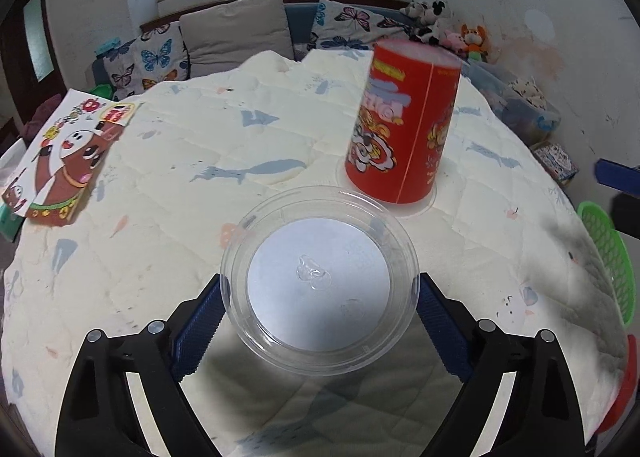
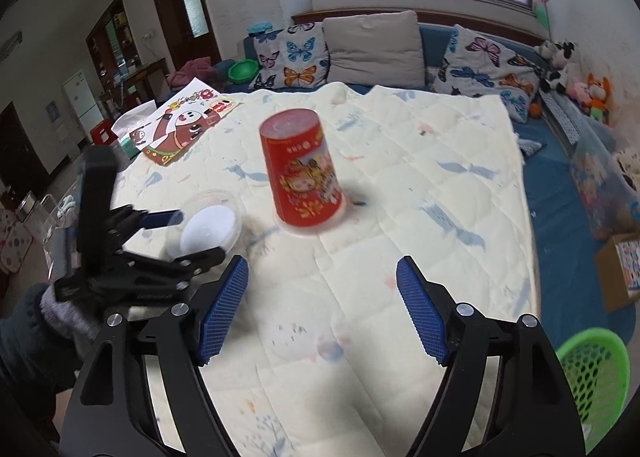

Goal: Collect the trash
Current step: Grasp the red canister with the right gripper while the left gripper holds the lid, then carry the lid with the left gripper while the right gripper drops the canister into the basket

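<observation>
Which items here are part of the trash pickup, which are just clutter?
Job: clear lid in left gripper, red cup, green basket, right gripper (open, empty).
Clutter: cartoon card, pillows, plush toys, quilt.

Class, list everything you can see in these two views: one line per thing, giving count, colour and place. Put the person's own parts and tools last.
Clear lid: one, transparent with a white centre, between the left jaws.
Red cup: one, red with cartoon print, upside down mid-quilt.
Quilt: one, cream with blue prints, covering the surface.
Picture box: one, white and brown cartoon print, quilt's far left edge.
Green basket: one, green mesh, near right edge.
Cushions: several, beige and butterfly-print, on the sofa behind.
Soft toys: several, mixed colours, far right corner.
Left gripper: one, black with blue pads, around the lid.
Right gripper: one, same colours, open above the quilt, empty.
Gloved hand: one, grey, holding the left gripper.
</observation>
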Demonstrator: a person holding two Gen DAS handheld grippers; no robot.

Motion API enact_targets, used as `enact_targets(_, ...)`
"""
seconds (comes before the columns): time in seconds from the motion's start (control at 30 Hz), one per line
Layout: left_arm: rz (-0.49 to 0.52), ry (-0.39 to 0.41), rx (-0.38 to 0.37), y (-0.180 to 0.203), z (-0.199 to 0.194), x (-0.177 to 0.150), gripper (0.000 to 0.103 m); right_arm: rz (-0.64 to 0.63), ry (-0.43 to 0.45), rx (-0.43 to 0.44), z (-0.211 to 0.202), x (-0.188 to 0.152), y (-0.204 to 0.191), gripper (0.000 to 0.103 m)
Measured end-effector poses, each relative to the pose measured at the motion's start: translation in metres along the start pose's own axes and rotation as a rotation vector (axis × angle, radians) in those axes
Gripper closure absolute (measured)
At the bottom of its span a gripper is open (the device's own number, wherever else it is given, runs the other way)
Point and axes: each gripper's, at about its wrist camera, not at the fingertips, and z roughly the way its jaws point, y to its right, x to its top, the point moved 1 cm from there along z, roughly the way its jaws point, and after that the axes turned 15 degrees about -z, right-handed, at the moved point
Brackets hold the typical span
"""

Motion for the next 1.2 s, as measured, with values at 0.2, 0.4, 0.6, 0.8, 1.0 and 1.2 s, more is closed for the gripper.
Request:
enact_targets(0.2, -0.031, 0.042, 0.016, -0.018, -0.031, 0.002, 0.014, -0.028, 0.018, 0.022, 0.031, 0.029, -0.007, 0.022)
enact_targets(0.4, -0.063, 0.082, 0.032, -0.036, -0.055, 0.005, 0.014, -0.052, 0.02, 0.024, 0.062, 0.049, -0.012, 0.022)
enact_targets(0.6, -0.094, 0.088, 0.039, -0.052, -0.062, 0.004, 0.014, -0.042, 0.017, 0.019, 0.091, 0.063, -0.01, 0.022)
enact_targets(0.8, -0.106, 0.08, 0.036, -0.06, -0.06, 0.0, 0.014, -0.031, 0.007, -0.002, 0.113, 0.072, -0.006, 0.022)
enact_targets(1.0, -0.109, 0.068, 0.035, -0.062, -0.053, -0.001, 0.014, 0.003, -0.013, -0.004, 0.126, 0.075, 0.003, 0.036)
enact_targets(1.2, -0.108, 0.069, 0.032, -0.06, -0.053, -0.003, 0.014, 0.008, 0.009, 0.0, 0.113, 0.071, 0.002, 0.036)
